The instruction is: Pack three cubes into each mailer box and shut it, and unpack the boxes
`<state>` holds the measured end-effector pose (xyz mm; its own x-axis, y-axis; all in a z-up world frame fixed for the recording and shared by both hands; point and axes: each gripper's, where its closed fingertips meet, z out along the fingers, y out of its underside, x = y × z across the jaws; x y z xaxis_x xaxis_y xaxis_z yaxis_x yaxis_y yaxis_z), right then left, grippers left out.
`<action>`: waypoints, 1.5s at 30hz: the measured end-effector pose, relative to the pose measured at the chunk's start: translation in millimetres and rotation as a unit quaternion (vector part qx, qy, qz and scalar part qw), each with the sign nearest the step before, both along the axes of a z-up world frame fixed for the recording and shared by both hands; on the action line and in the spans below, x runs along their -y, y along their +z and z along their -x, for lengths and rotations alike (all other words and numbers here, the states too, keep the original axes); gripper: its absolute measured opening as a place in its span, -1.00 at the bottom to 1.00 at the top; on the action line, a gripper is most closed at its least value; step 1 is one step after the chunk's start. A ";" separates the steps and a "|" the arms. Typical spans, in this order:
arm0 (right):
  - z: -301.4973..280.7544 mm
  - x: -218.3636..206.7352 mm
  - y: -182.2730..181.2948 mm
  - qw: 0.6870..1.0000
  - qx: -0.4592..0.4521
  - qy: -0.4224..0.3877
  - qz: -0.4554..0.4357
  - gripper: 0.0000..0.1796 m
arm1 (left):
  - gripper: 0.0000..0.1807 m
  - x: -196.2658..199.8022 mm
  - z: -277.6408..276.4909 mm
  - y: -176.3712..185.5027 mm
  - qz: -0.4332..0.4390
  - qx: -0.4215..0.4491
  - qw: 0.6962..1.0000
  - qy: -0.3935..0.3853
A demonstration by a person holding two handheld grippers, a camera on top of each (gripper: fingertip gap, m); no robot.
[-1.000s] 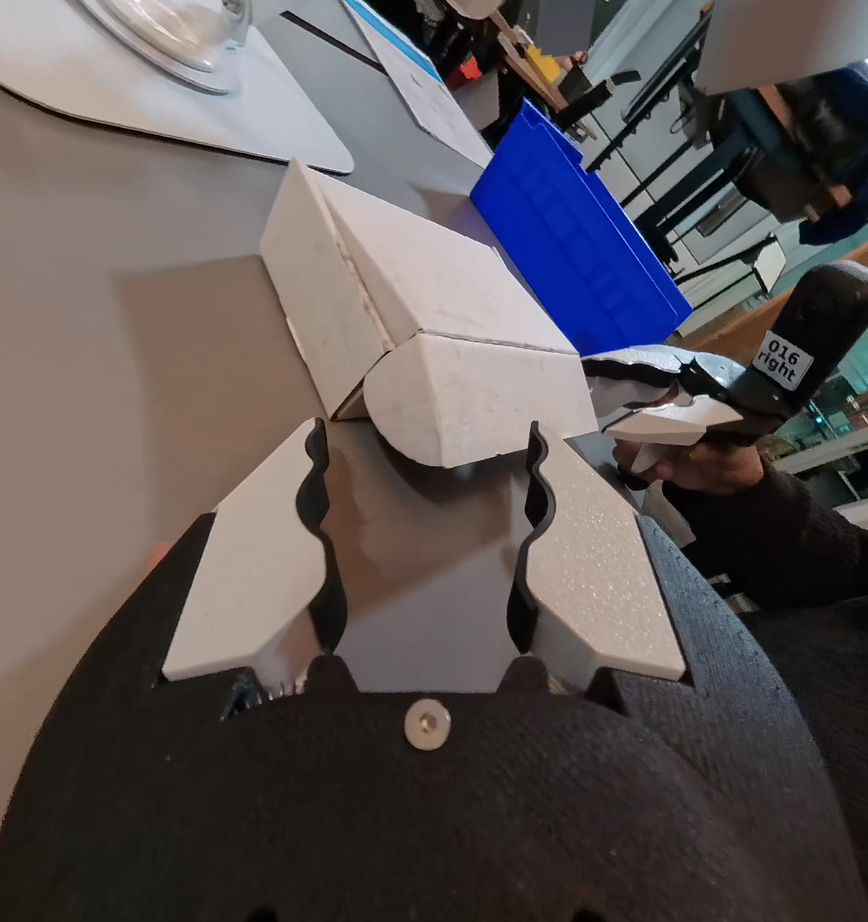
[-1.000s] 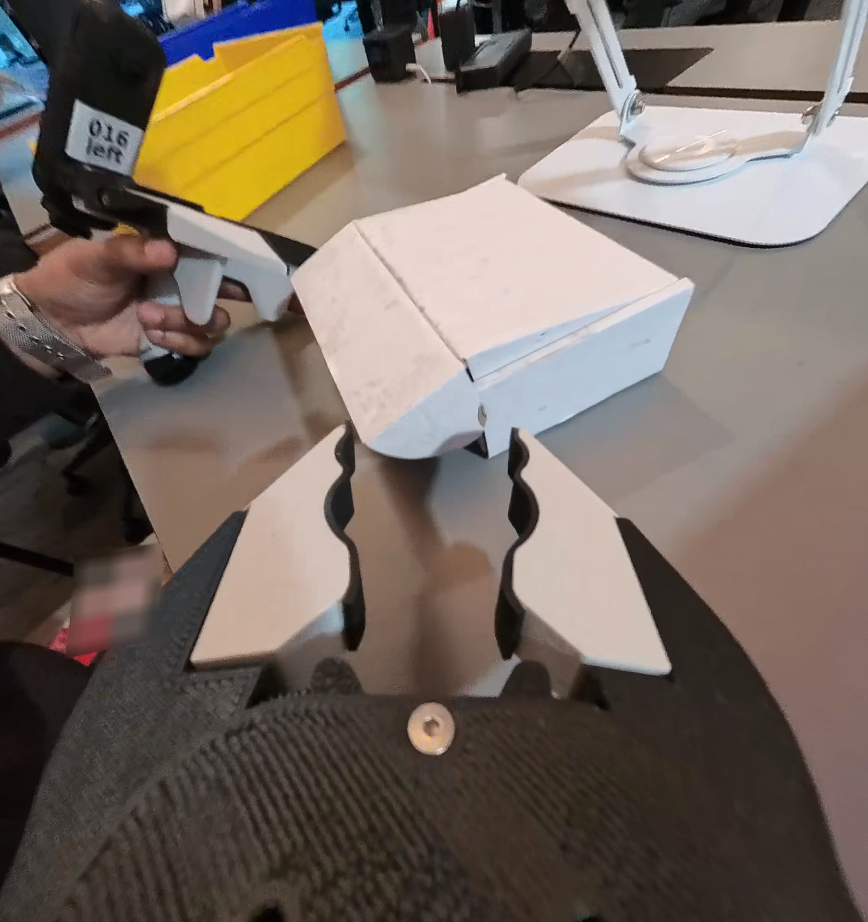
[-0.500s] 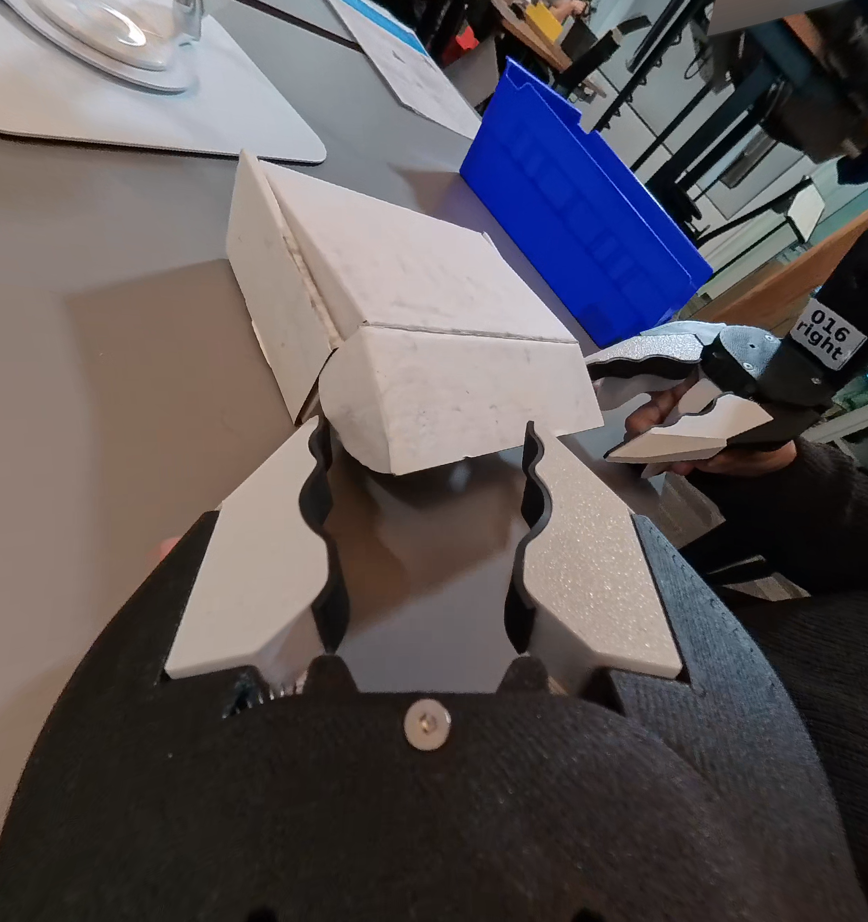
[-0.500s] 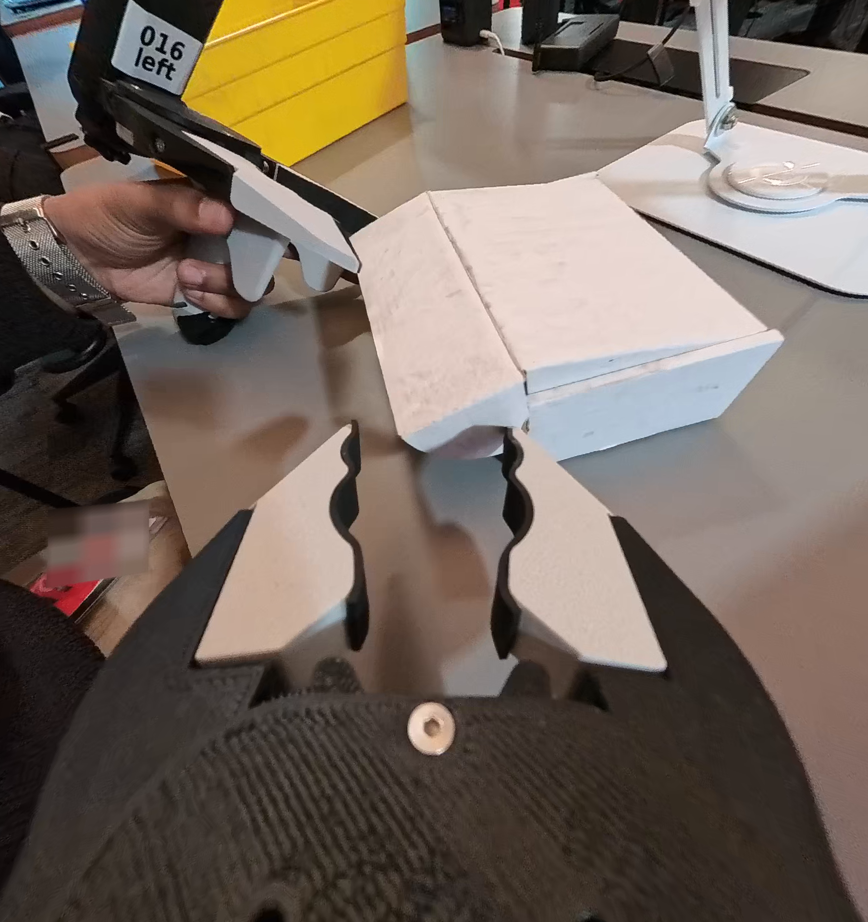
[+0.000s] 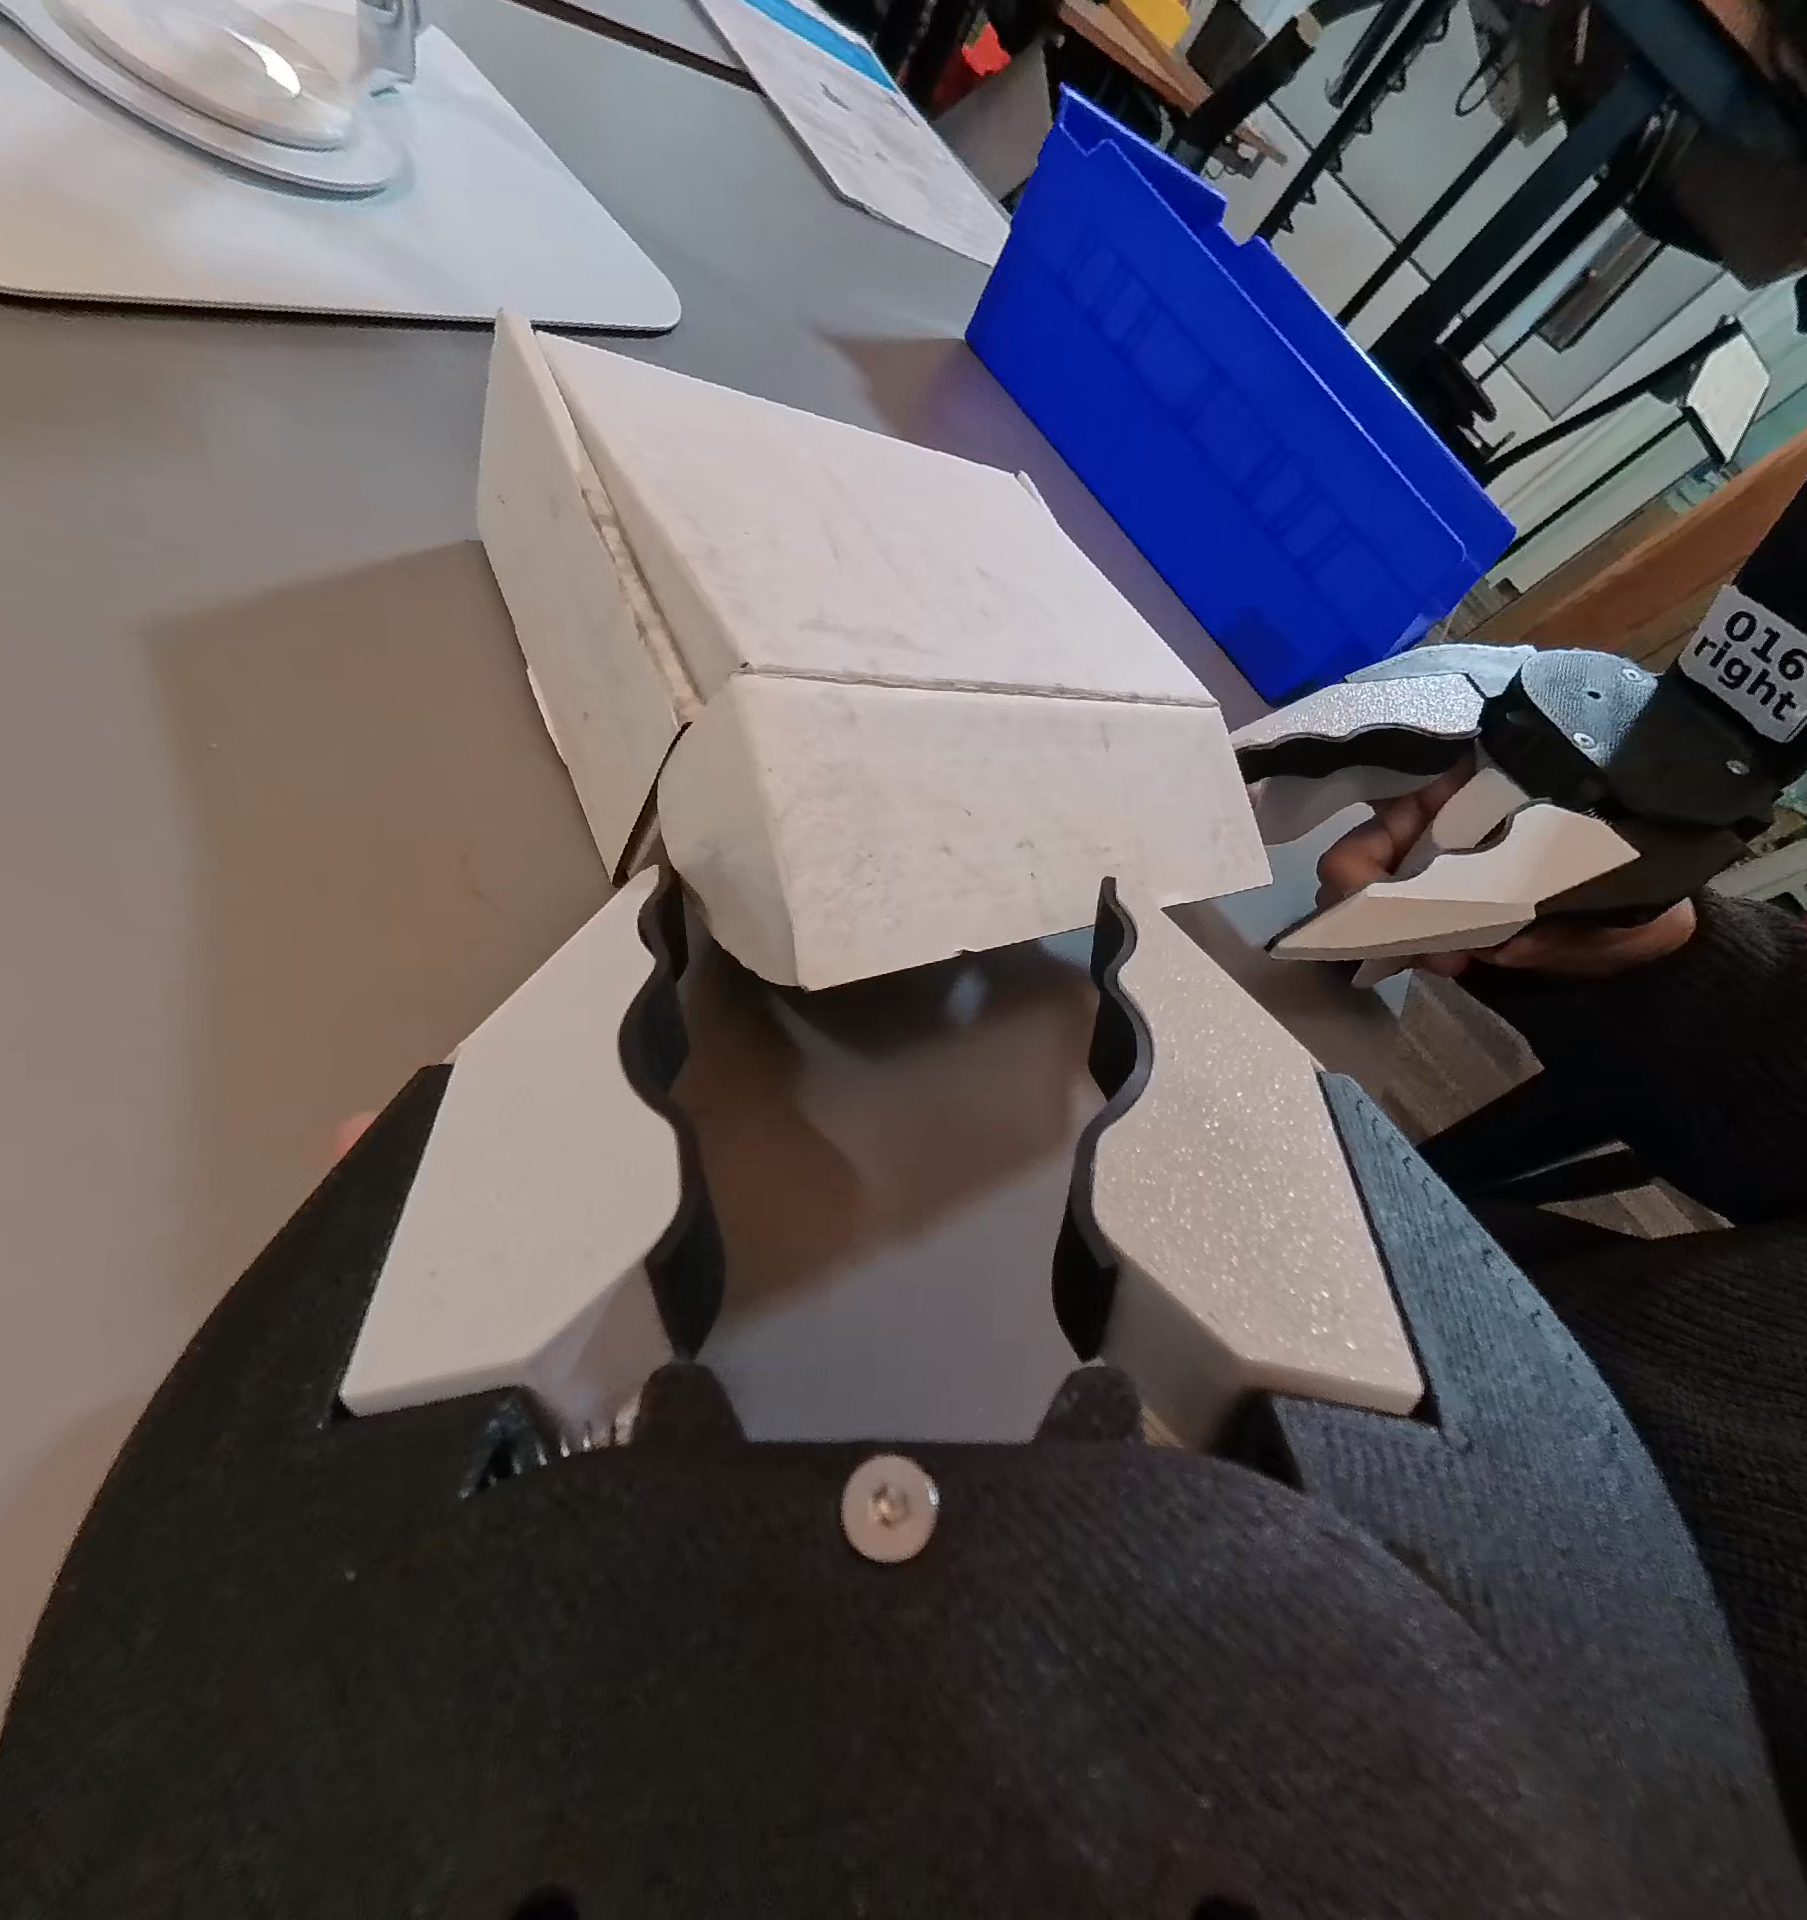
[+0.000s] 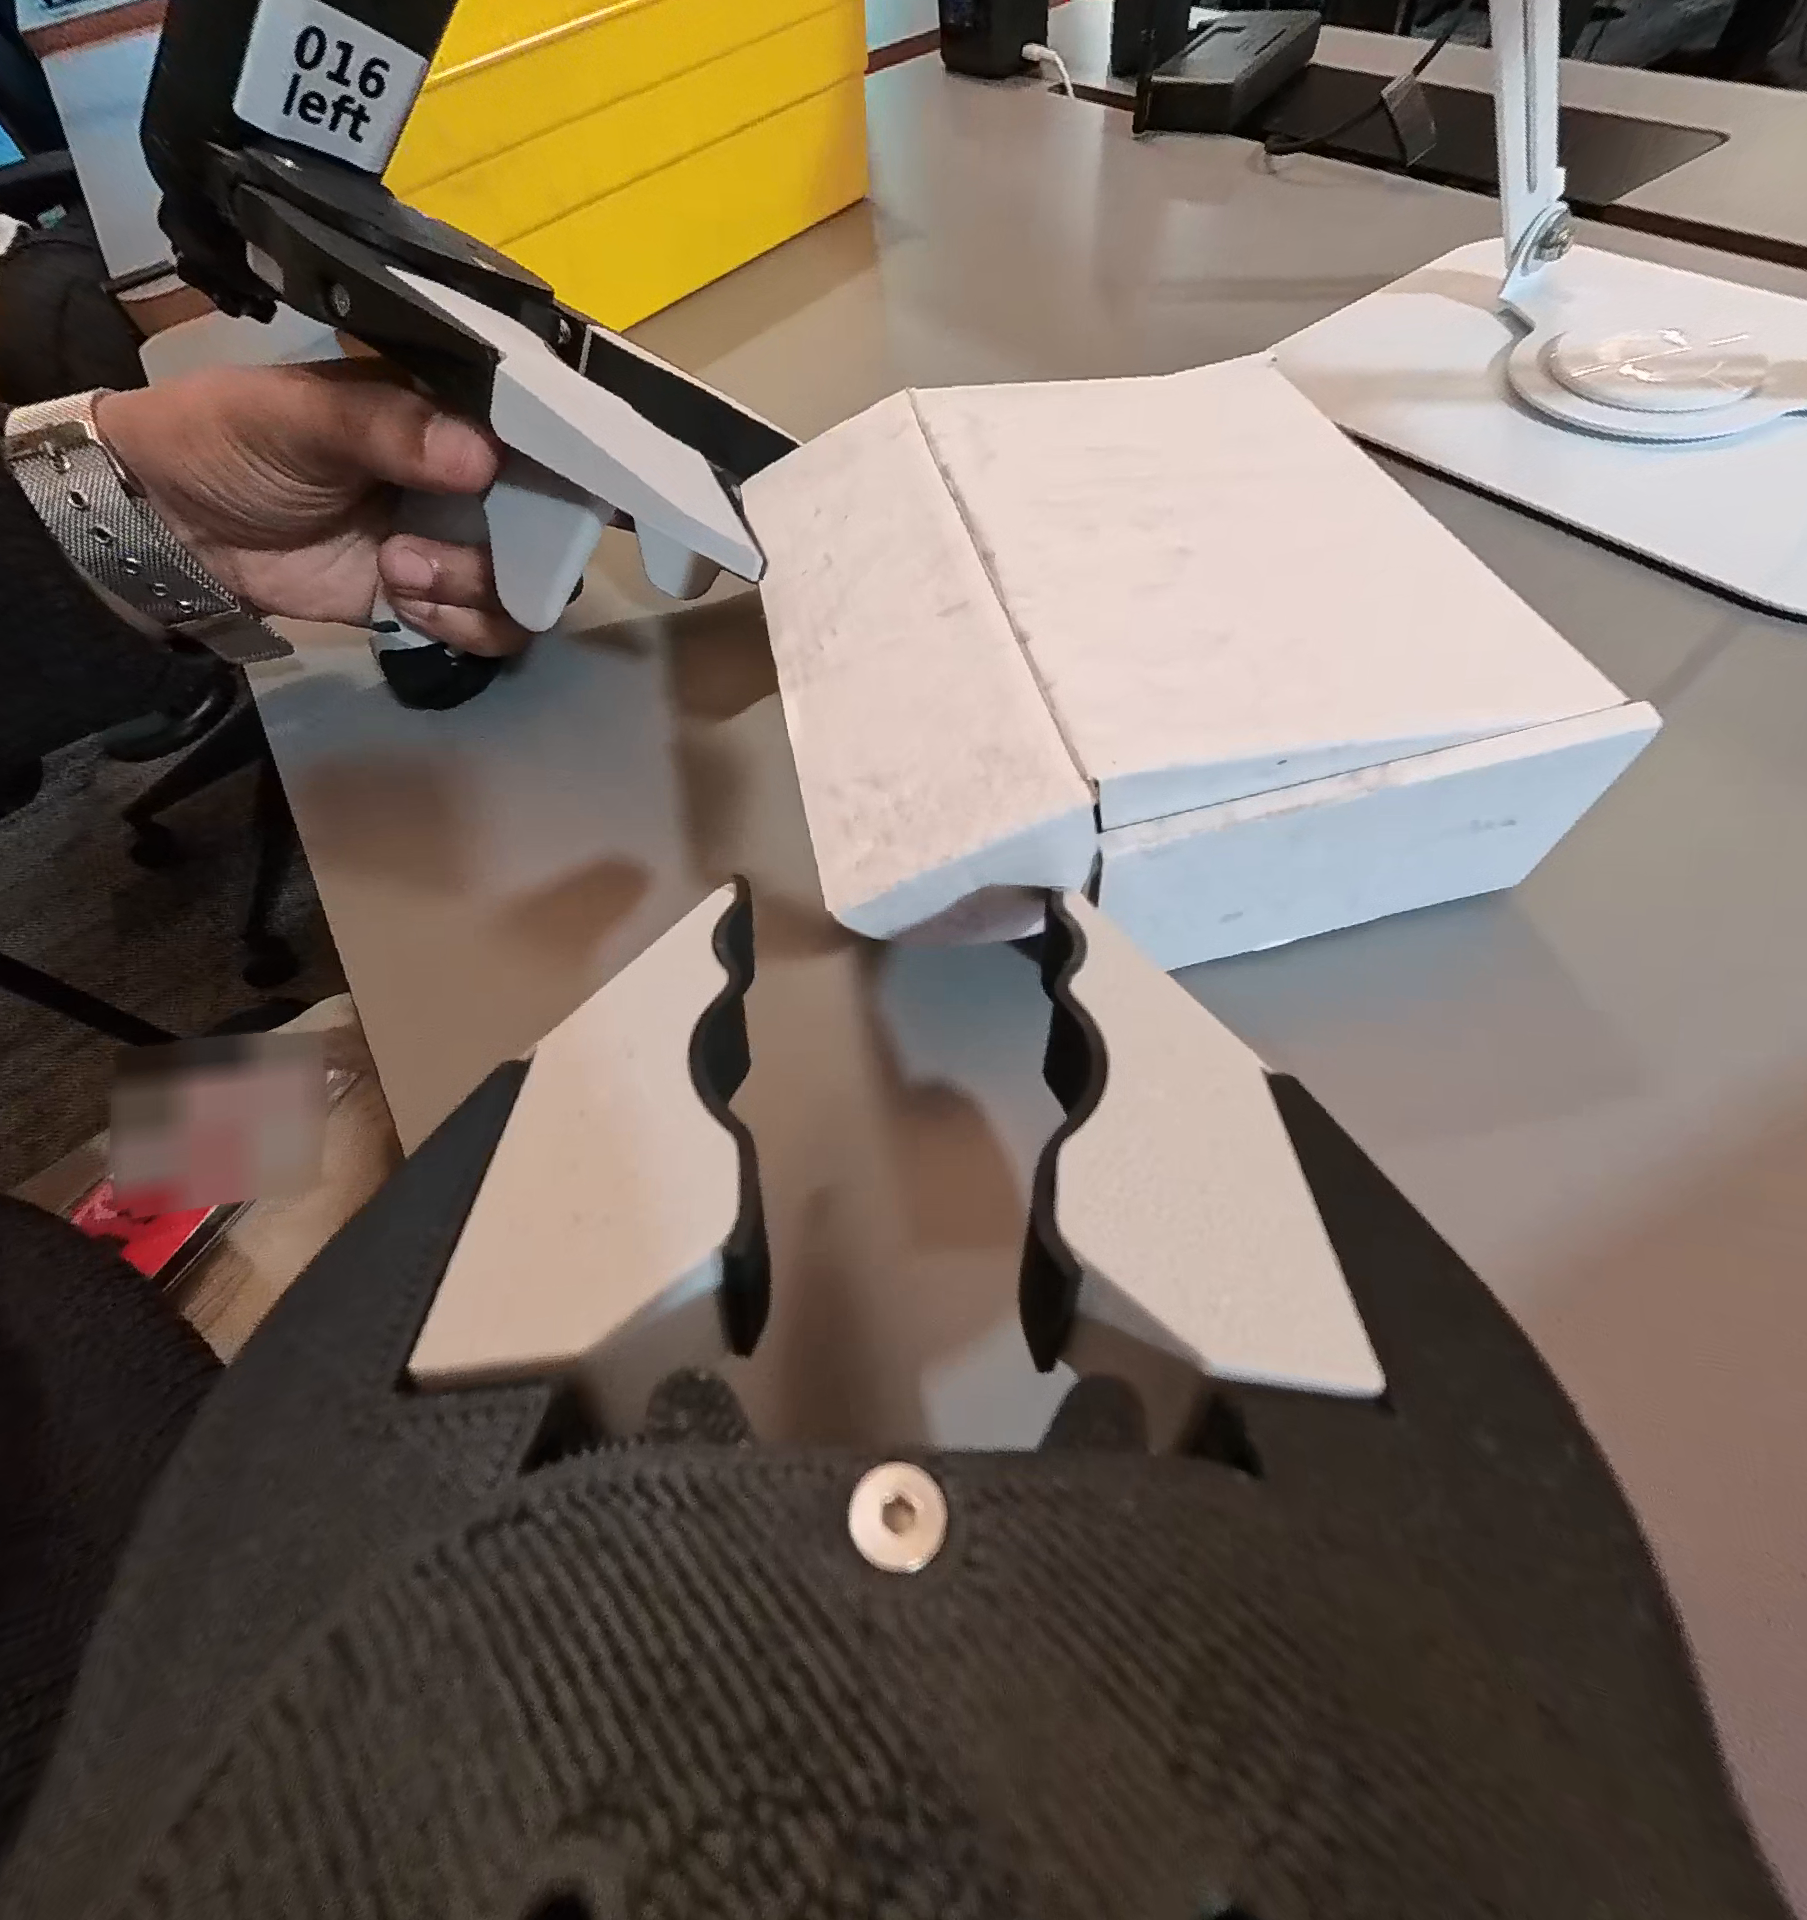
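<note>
Two close, low wrist cameras face the white mailer box (image 5: 857, 665) on the counter (image 5: 203, 831) from opposite front corners. Both views share the box's front flap (image 6: 909, 665) and each shows the other gripper beside the box.

- Grey table (image 5: 203, 831): under both tongs in both views, glossy, reflective.
- Blue plastic bin (image 5: 1221, 416): ahead and right of the left tongs, standing on the table.
- Yellow plastic bin (image 6: 639, 156): ahead and left of the right tongs, at the table's far edge.
- White stand base (image 6: 1564, 436): ahead and right of the right tongs; flat plate, white upright arm rising from it.
- Printed sheet (image 5: 857, 135): far ahead of the left tongs, lying flat.
- Black devices with cables (image 6: 1231, 62): far ahead of the right tongs.
- Chair legs (image 6: 203, 790): left of the right tongs, on the floor.
</note>
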<state>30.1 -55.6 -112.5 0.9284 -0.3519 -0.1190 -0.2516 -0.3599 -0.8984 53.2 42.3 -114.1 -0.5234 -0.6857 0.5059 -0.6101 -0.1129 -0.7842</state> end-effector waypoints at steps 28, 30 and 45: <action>-44.5 10.5 7.1 0.996 -0.044 -0.068 -0.047 0.10 | 0.24 12.5 -22.9 13.0 0.010 0.045 0.994 -0.095; -43.1 9.5 5.2 0.994 -0.080 -0.053 -0.057 0.12 | 0.27 15.1 -23.3 10.9 0.024 0.032 0.994 -0.105; -38.5 8.2 -8.4 0.989 -0.138 -0.032 -0.034 -0.08 | -0.15 9.3 -28.7 0.9 -0.013 0.015 0.998 -0.065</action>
